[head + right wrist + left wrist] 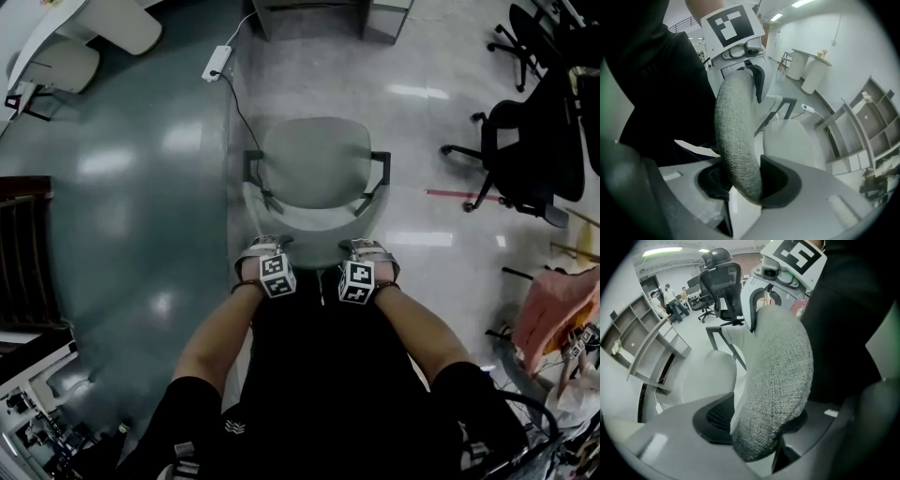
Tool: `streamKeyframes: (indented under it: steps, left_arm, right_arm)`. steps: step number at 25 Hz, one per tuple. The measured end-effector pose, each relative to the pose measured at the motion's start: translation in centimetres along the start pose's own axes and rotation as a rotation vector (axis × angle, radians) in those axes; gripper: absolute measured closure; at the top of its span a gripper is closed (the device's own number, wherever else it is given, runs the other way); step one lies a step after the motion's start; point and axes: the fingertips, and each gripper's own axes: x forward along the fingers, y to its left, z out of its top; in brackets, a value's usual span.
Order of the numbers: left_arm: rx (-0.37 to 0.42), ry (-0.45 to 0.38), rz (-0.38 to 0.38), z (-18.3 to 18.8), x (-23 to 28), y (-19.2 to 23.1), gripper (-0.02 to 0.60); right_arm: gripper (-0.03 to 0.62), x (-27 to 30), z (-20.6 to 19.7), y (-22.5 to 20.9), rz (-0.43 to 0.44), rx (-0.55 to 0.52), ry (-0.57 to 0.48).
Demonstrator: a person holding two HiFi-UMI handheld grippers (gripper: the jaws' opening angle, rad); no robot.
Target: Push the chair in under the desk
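Grey fabric backrest [773, 380] clamped in both left gripper [265, 253] and right gripper [367, 251]; chair [314, 169] out on open floor, short of desk [319, 17]; grasping seemingly done; next, pushing forward evenly.

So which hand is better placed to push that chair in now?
Right, narrowly. The right gripper plainly pinches the backrest between both pads; the left gripper also holds it, on a bulkier part. Both sit evenly on the top edge, so pushing with both looks best.
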Motion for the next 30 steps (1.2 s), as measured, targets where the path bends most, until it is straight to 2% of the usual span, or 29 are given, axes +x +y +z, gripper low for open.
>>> streamKeyframes:
  steps: [16, 30]
  left_arm:
    - [0.047, -0.025, -0.045, 1.2, -0.1, 11.7, 0.373]
    - [0.103, -0.042, -0.078, -0.5, -1.2, 21.0, 0.373]
  right_arm:
    - [0.456, 0.7, 0.7, -11.9, 0.009, 0.037, 0.045]
    - [0.456, 2.0, 4.0, -20.2, 0.029, 0.067, 0.045]
